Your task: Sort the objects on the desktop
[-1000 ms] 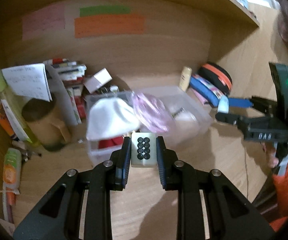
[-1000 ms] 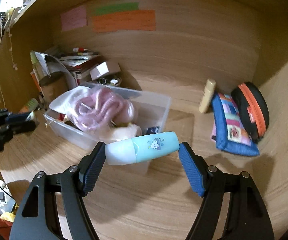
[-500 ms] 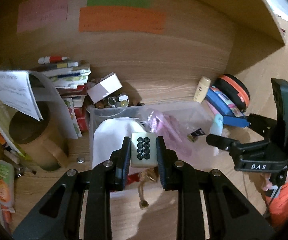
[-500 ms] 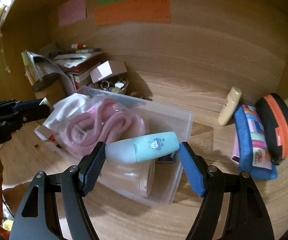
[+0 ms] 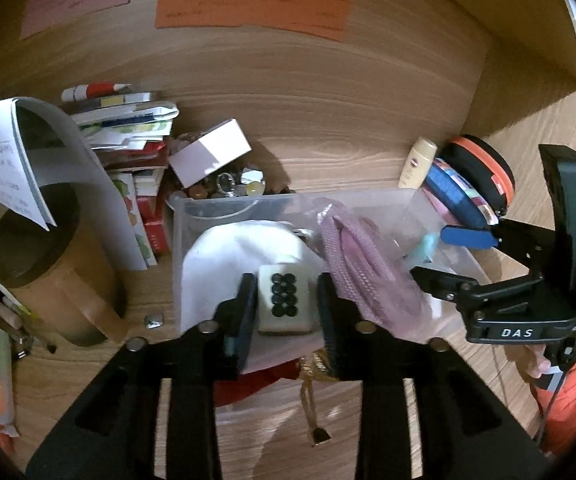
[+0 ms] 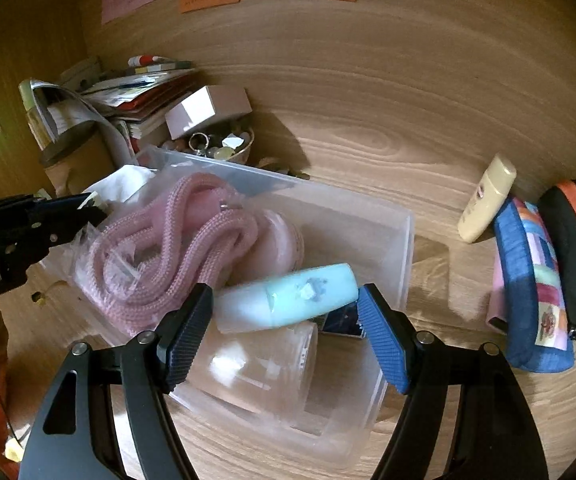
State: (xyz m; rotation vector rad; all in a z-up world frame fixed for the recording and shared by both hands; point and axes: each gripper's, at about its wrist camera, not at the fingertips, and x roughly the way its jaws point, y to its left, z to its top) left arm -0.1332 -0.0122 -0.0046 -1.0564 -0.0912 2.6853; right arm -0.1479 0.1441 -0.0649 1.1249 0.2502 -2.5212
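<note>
Trouble judged likeliest above the clear bin (image 6: 404,240): a bounce or roll over its low wall, given how full it already was with the bagged pink rope (image 6: 159,248) and the white pouch (image 5: 239,248). Feared as well a knock between the two tools, both crowded over that one bin. Found the left gripper (image 5: 283,292) over the bin's near-left part, parted barely wider than the dotted mahjong tile (image 5: 283,300) between its pads; saw what looked like slim dark gaps on either side, yet could not tell whether contact remained. Found the right gripper (image 6: 285,300) spread wide over the bin's near-right part, spanned end to end by the teal-and-white bottle (image 6: 288,300), tilted and smeared against sharp pads (image 6: 185,320); could not tell there either whether clamped or just let go.
</note>
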